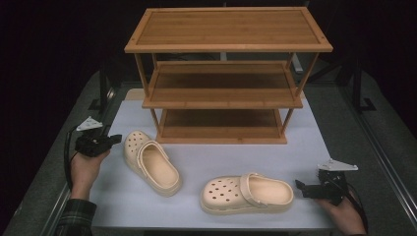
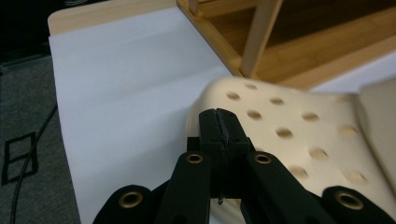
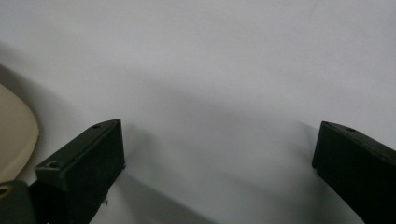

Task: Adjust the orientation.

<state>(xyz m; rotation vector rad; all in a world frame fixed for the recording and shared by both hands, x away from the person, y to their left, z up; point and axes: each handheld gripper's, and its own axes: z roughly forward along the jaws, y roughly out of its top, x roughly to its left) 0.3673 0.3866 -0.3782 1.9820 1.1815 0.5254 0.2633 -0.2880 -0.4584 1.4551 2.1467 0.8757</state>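
Observation:
Two cream perforated clogs lie on the white mat [image 1: 206, 160]. The left clog [image 1: 150, 162] points its toe to the back left; the right clog [image 1: 246, 193] lies sideways, toe to the left. My left gripper [image 1: 115, 139] is just left of the left clog's toe, jaws pressed together with nothing between them. In the left gripper view, the left gripper [image 2: 219, 128] has its tip right at the holed toe of the clog [image 2: 289, 130]. My right gripper [image 1: 301, 186] sits just right of the right clog's heel, open. In the right gripper view, the right gripper [image 3: 218, 135] spans bare mat, with the heel [image 3: 14, 130] at the left edge.
A three-tier wooden shoe rack [image 1: 226, 29] stands at the back of the mat, its bottom shelf [image 1: 221, 130] just behind the left clog. A corner post of the rack [image 2: 261, 32] rises close beyond the toe. Grey carpeted floor [image 1: 373, 147] borders the table on both sides.

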